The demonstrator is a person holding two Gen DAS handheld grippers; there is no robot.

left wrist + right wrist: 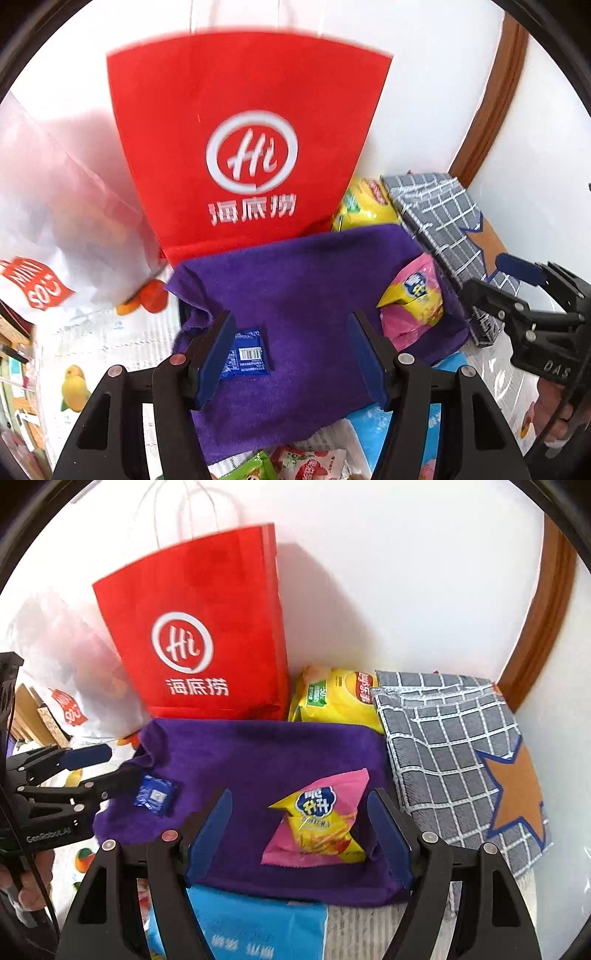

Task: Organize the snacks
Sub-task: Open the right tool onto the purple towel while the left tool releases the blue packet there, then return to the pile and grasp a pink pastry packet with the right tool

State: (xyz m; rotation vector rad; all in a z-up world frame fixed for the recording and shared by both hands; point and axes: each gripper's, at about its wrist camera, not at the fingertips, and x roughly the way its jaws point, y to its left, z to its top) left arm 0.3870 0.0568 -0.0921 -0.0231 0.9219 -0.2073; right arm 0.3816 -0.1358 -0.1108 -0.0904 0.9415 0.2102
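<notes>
With both my left gripper and right gripper spread apart and empty, I judge sorting barely begun: the pink-and-yellow snack packet and small blue sachet lie loose on the purple towel.
</notes>
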